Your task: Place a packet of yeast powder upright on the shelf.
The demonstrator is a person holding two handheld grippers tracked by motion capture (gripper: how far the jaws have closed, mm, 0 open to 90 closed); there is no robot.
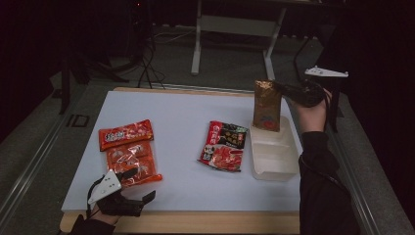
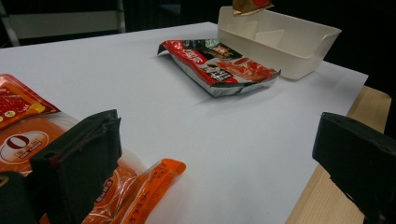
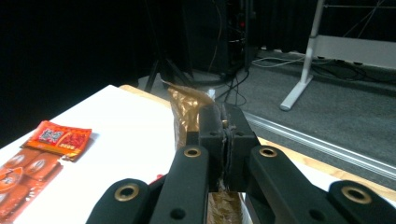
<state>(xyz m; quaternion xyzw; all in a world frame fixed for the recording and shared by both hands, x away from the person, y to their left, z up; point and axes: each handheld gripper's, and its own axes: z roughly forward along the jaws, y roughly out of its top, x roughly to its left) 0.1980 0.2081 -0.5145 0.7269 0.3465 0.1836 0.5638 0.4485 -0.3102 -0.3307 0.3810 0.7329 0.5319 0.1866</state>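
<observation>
- Hanging upright at right of centre in the high view, the brown packet (image 1: 266, 105) sits clamped in the right gripper (image 1: 284, 90), directly above the white tray's (image 1: 274, 164) far compartment.
- Resting at the lower left, the left gripper (image 1: 129, 188) holds its jaws wide apart on nothing.

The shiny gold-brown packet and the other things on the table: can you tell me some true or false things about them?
1. The right gripper pinches the shiny gold-brown packet. True.
2. The packet lies flat in the white plastic tray. False: it hangs upright above the tray's far end.
3. The left gripper is open. True.
4. The red-and-black snack bag is in the tray. False: it lies on the white table beside it.
</observation>
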